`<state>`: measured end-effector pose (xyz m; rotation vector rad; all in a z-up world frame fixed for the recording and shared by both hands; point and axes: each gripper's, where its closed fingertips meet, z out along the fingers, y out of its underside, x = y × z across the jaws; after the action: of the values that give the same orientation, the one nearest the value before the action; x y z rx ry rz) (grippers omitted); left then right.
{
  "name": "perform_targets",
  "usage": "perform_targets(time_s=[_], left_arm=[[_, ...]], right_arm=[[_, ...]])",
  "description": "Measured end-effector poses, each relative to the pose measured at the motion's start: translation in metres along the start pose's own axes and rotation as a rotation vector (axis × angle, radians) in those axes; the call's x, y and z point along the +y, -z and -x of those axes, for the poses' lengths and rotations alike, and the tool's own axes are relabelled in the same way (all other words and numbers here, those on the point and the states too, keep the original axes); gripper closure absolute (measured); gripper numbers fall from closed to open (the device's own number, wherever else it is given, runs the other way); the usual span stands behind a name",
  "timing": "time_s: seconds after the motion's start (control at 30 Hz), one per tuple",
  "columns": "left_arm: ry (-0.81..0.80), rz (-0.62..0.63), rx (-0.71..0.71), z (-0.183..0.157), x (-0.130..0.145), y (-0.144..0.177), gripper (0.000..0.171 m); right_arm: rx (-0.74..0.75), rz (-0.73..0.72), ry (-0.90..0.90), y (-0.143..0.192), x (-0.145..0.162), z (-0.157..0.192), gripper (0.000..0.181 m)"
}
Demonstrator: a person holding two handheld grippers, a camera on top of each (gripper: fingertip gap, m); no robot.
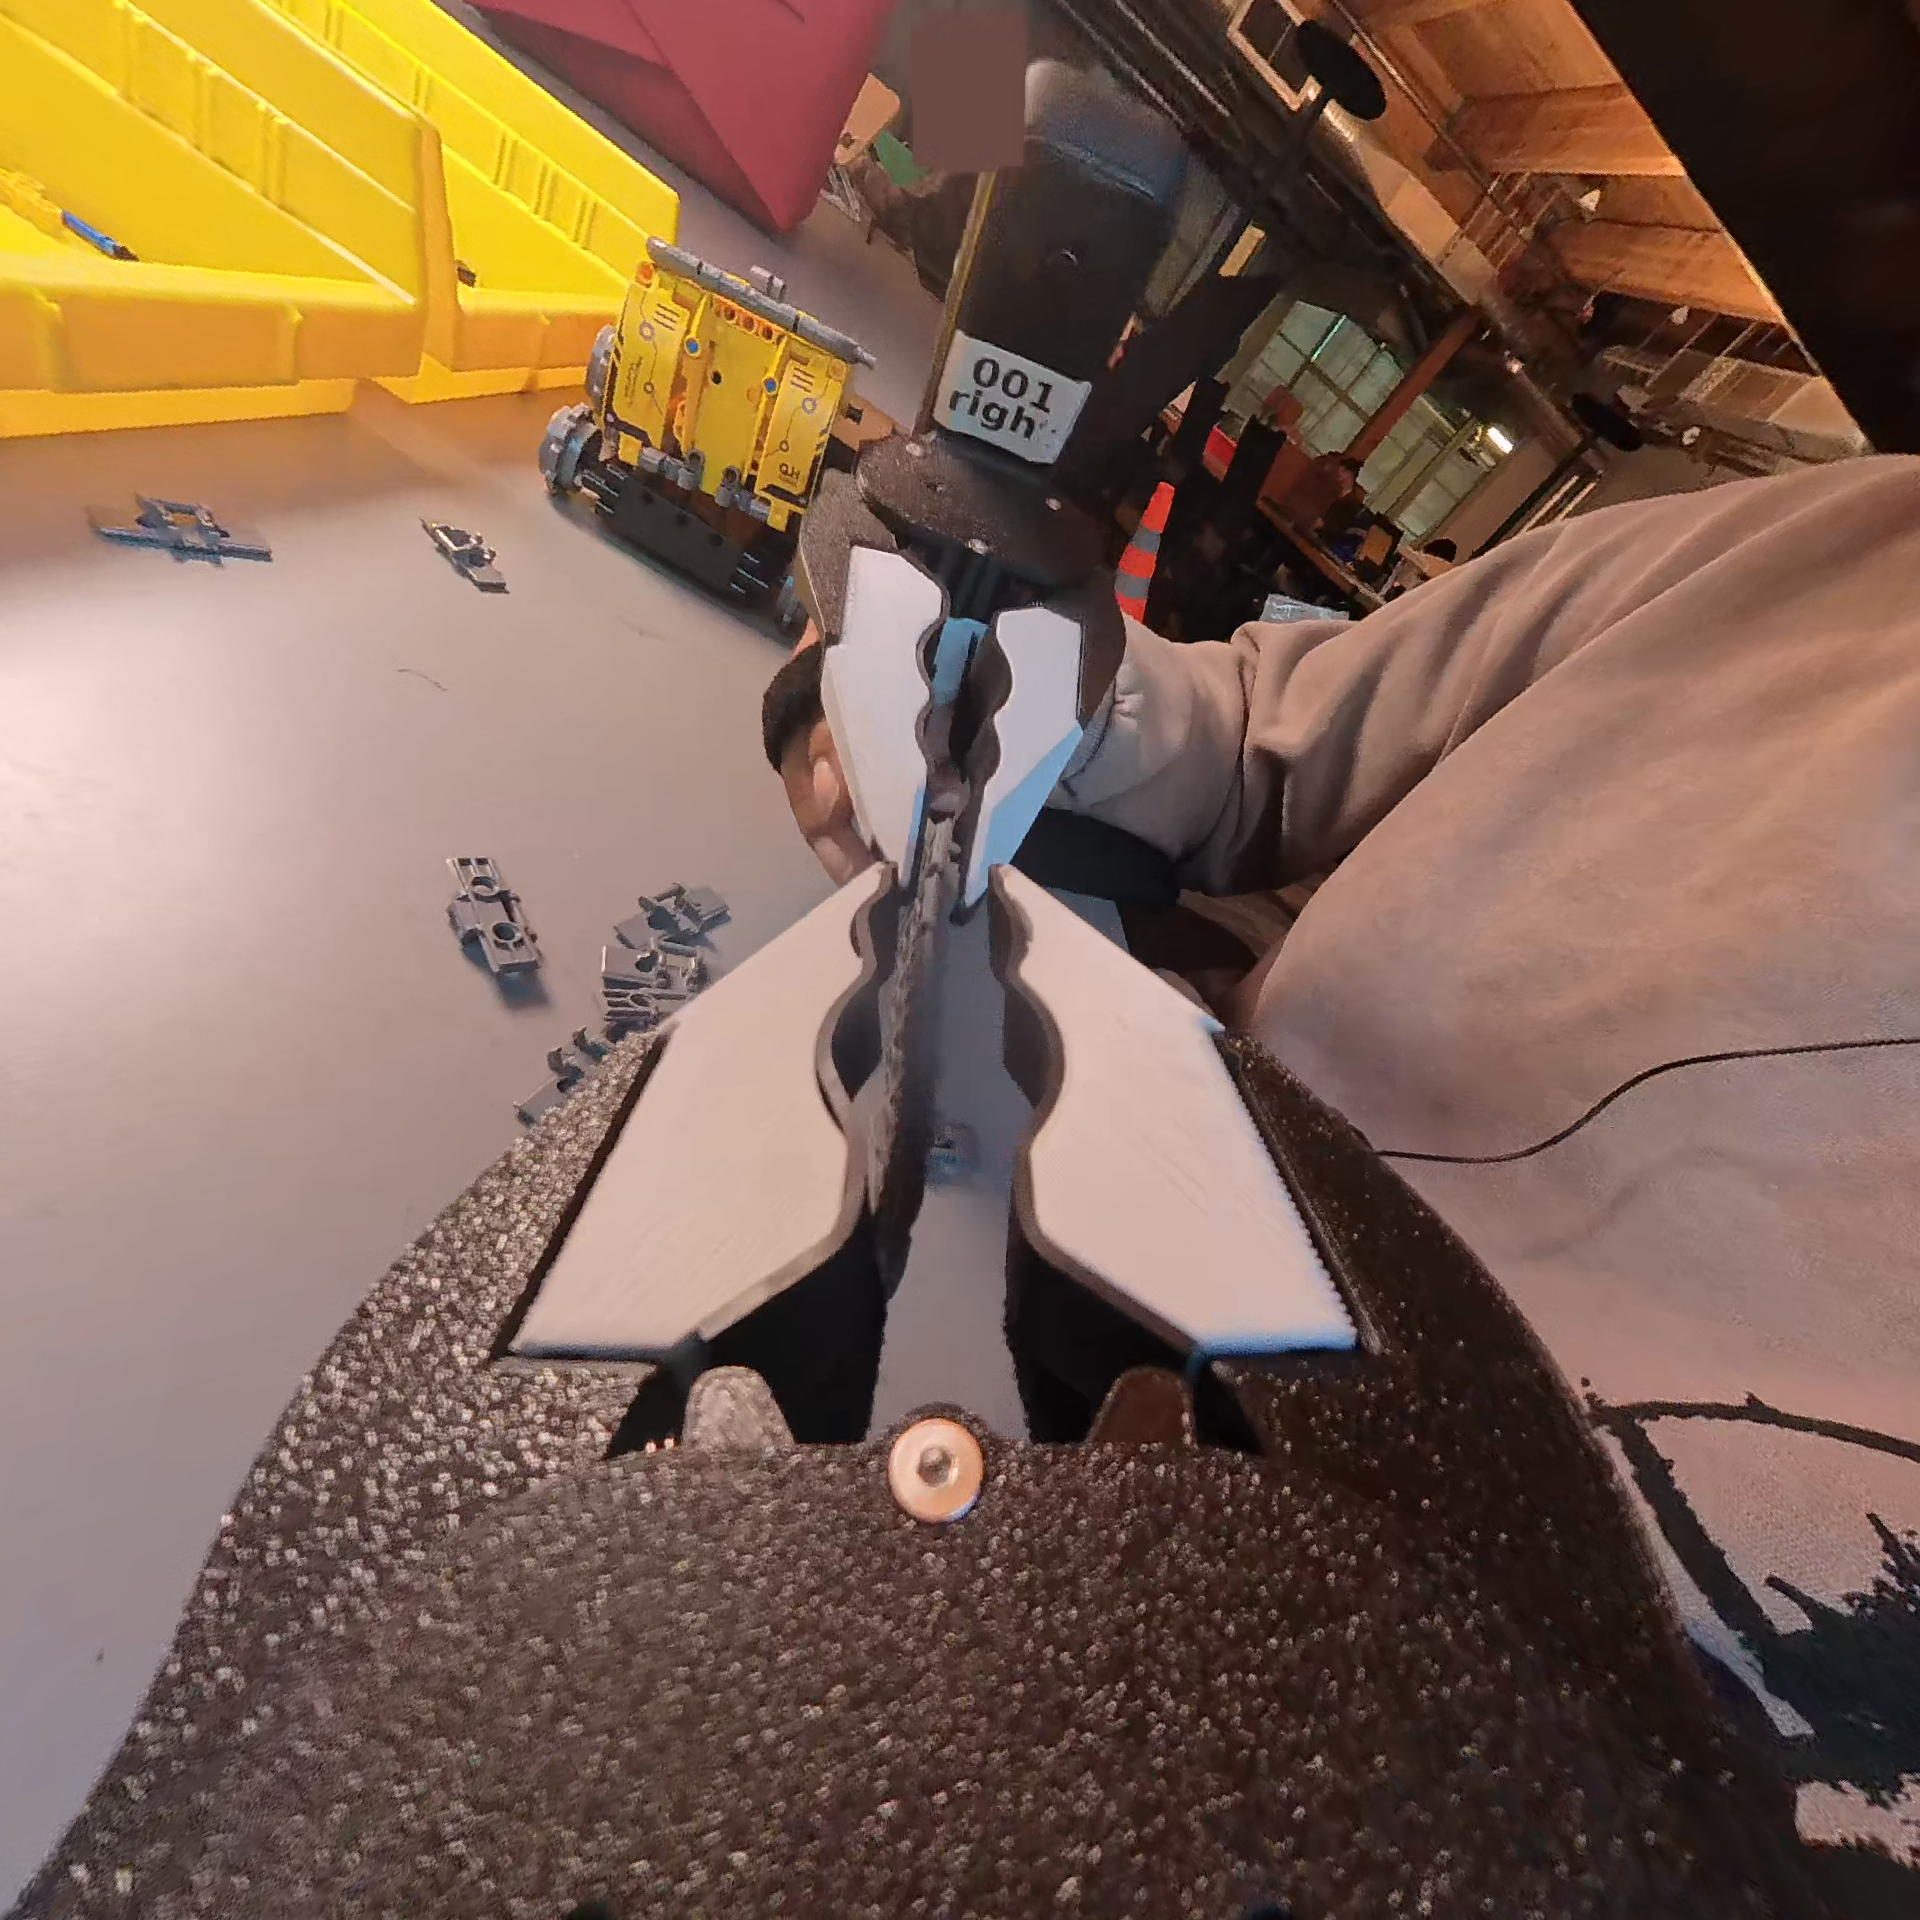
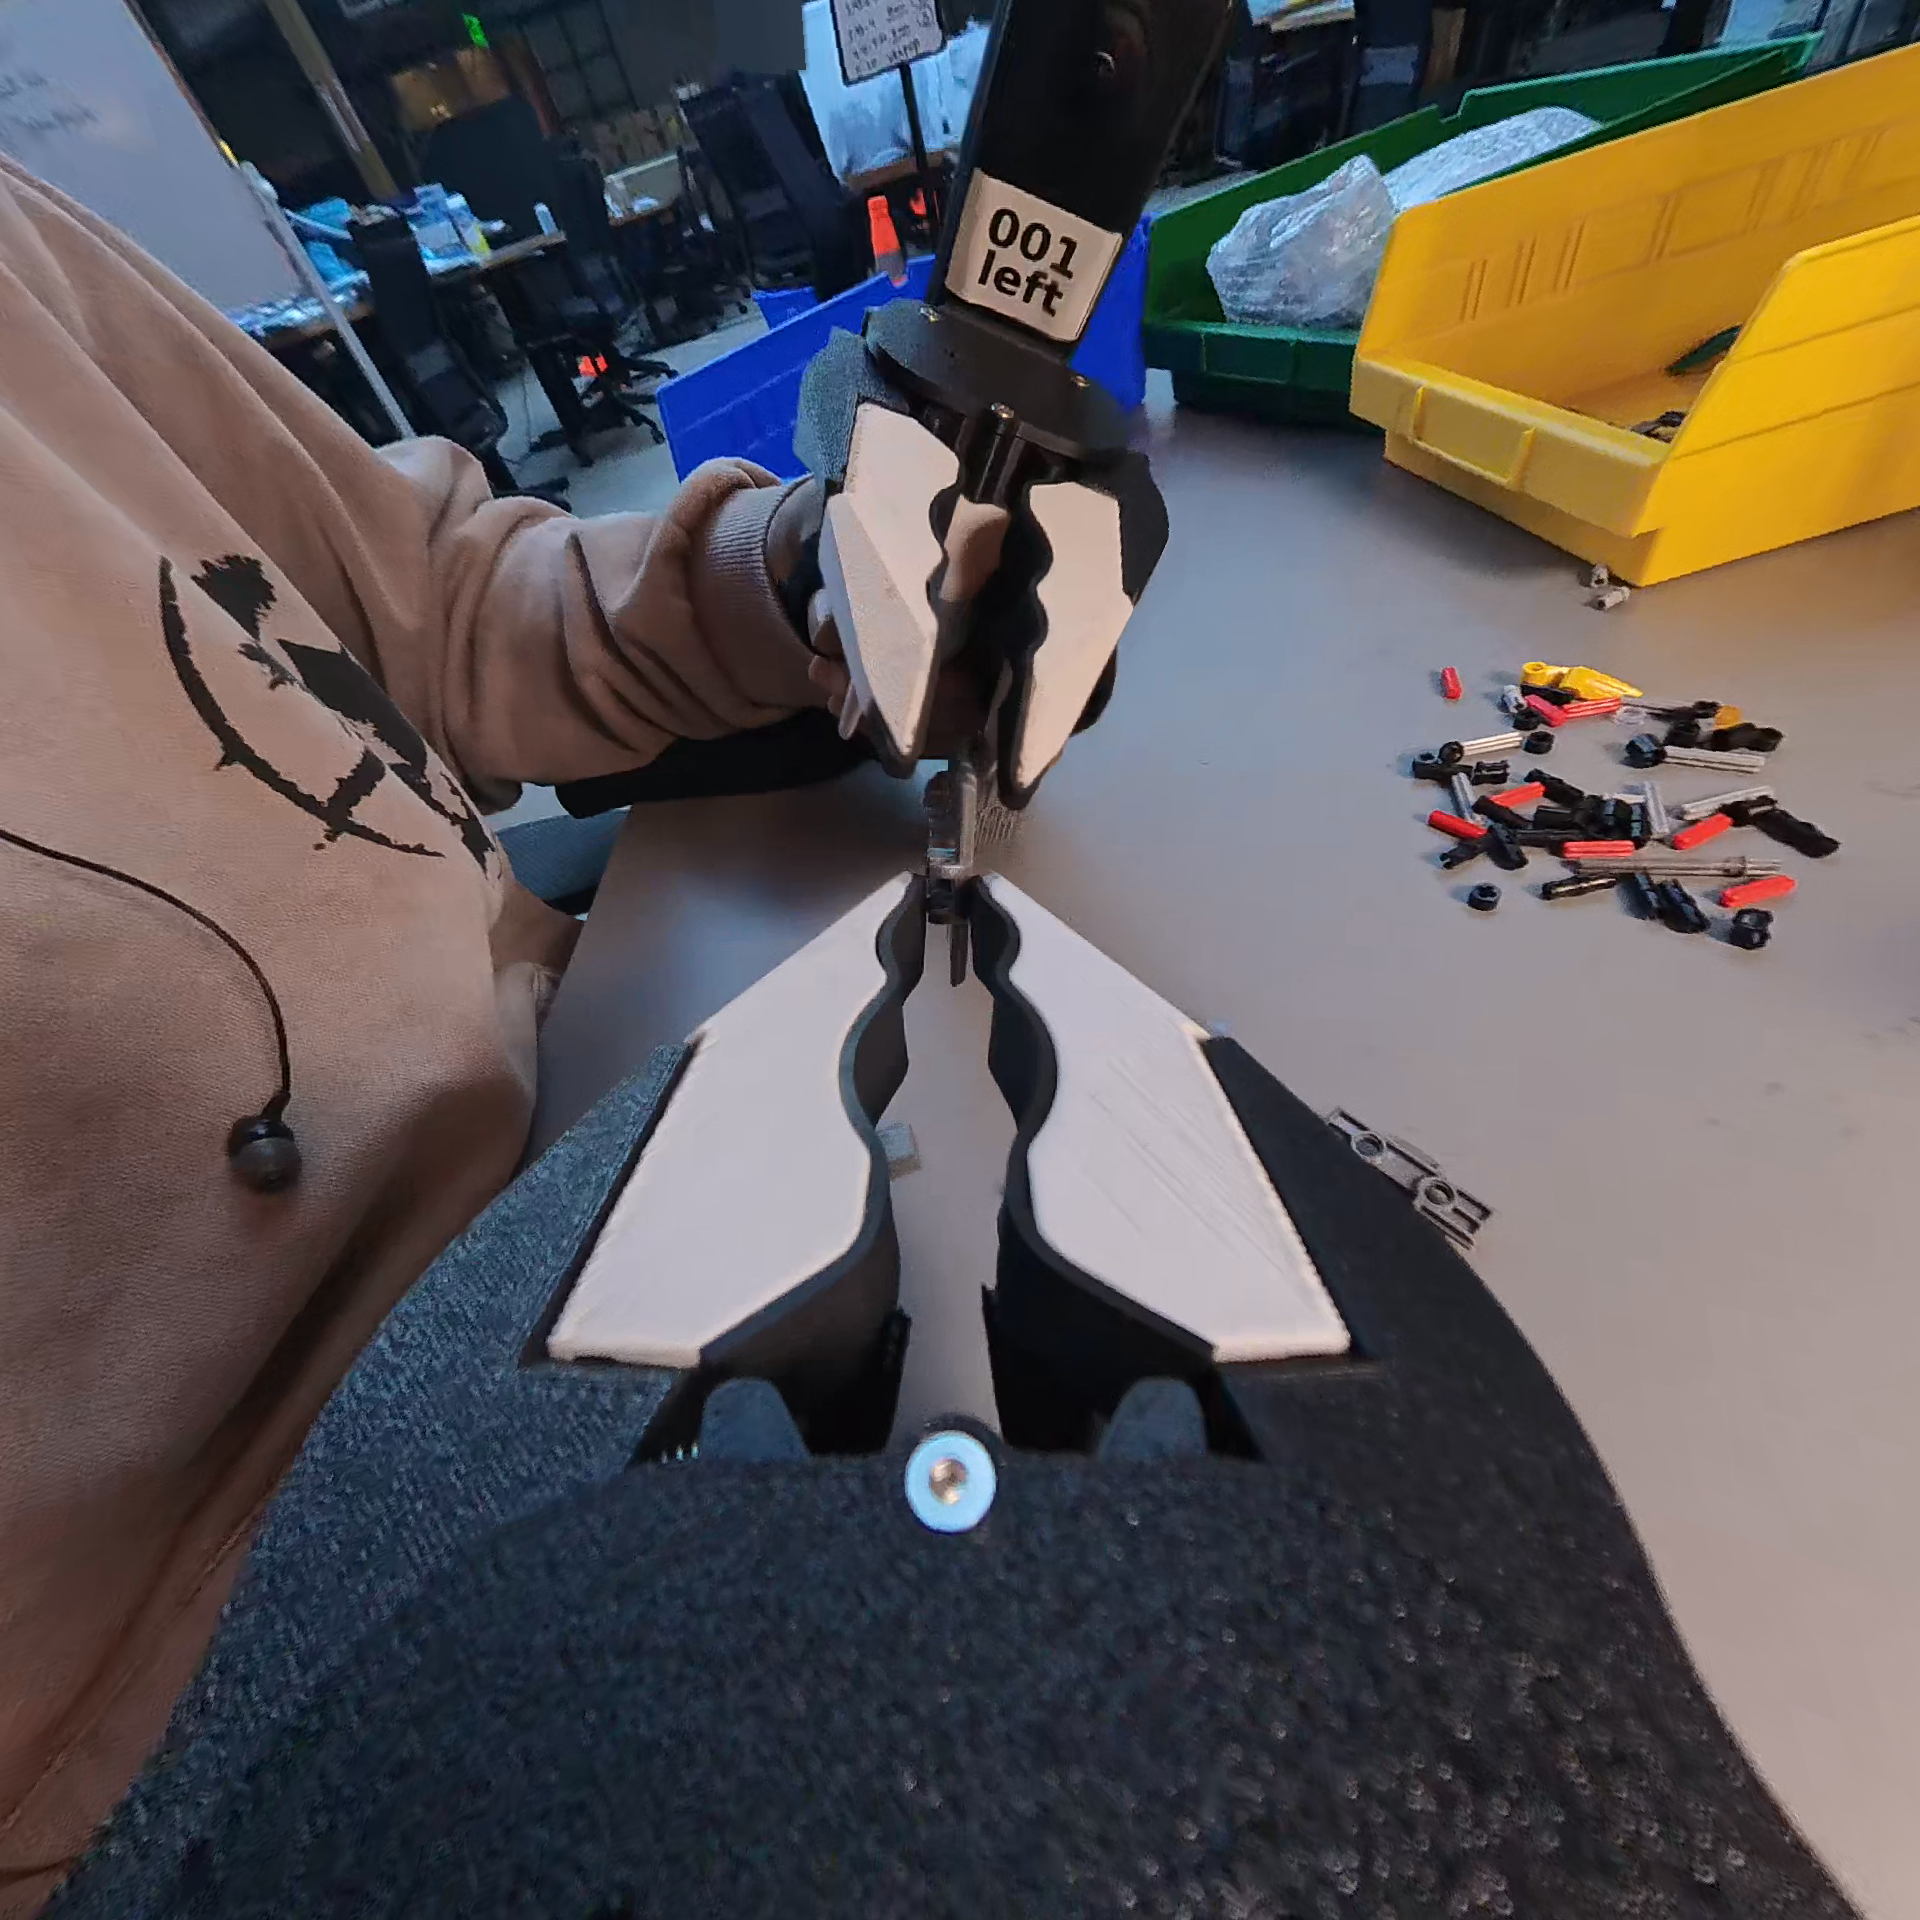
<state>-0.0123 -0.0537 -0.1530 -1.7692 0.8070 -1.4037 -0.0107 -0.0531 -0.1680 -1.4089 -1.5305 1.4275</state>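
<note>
Basically both clamping one thin dark plastic strip mid-air above table: left gripper and right gripper pinching opposite ends. Looking light, rigid, snappable; gripping near ends.

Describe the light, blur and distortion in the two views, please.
Left wrist view: warm orange light on the ceiling, the yellow bins very bright, wide-angle bending at the edges, the small part between the grippers blurred. Right wrist view: cooler, dimmer light, background desks soft, loose parts fairly sharp, table with mild sheen.
</note>
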Motion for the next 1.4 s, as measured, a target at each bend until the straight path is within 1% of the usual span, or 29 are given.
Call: perform_targets(time_s=[0.03, 0.17, 0.3, 0.37, 0.43, 0.5, 0.57, 0.63, 0.77, 0.93, 1.23, 1.4], left_arm=[[-0.011, 0.014, -0.01, 0.001, 0.002, 0.0, 0.156], [-0.042, 0.054, -0.042, 0.004, 0.008, -0.003, 0.168], [-0.046, 0.09, -0.074, 0.007, 0.013, -0.003, 0.17], [-0.043, 0.111, -0.076, 0.007, 0.016, -0.004, 0.17], [-0.059, 0.133, -0.089, 0.008, 0.019, -0.006, 0.17], [-0.073, 0.148, -0.088, 0.006, 0.022, -0.009, 0.169], [-0.092, 0.162, -0.094, 0.005, 0.024, -0.01, 0.169], [-0.1, 0.174, -0.101, 0.005, 0.026, -0.011, 0.17], [-0.095, 0.185, -0.092, 0.004, 0.028, -0.011, 0.17], [-0.016, 0.169, -0.045, 0.001, 0.028, -0.01, 0.169], [-0.017, 0.204, -0.077, 0.007, 0.034, -0.011, 0.17], [-0.023, 0.238, -0.121, 0.013, 0.04, -0.012, 0.17]], right_arm=[[-0.009, -0.005, -0.004, 0.001, 0.0, 0.001, 0.175], [-0.023, -0.019, -0.034, 0.003, 0.0, -0.001, 0.175], [-0.027, -0.002, -0.043, 0.001, 0.005, -0.001, 0.173], [-0.023, -0.023, -0.037, 0.001, 0.001, -0.001, 0.163], [-0.047, -0.061, -0.063, 0.003, -0.006, 0.0, 0.162], [-0.056, -0.062, -0.085, 0.004, -0.006, 0.0, 0.164], [-0.038, -0.018, -0.082, 0.001, 0.003, -0.003, 0.165], [-0.052, -0.002, -0.076, -0.002, 0.006, 0.001, 0.18], [-0.055, 0.007, -0.042, -0.003, 0.007, 0.003, 0.181], [-0.024, 0.005, 0.086, -0.003, 0.005, 0.008, 0.181], [-0.002, 0.047, 0.126, -0.006, 0.013, 0.009, 0.181], [0.04, 0.101, 0.236, -0.008, 0.022, 0.008, 0.181]])
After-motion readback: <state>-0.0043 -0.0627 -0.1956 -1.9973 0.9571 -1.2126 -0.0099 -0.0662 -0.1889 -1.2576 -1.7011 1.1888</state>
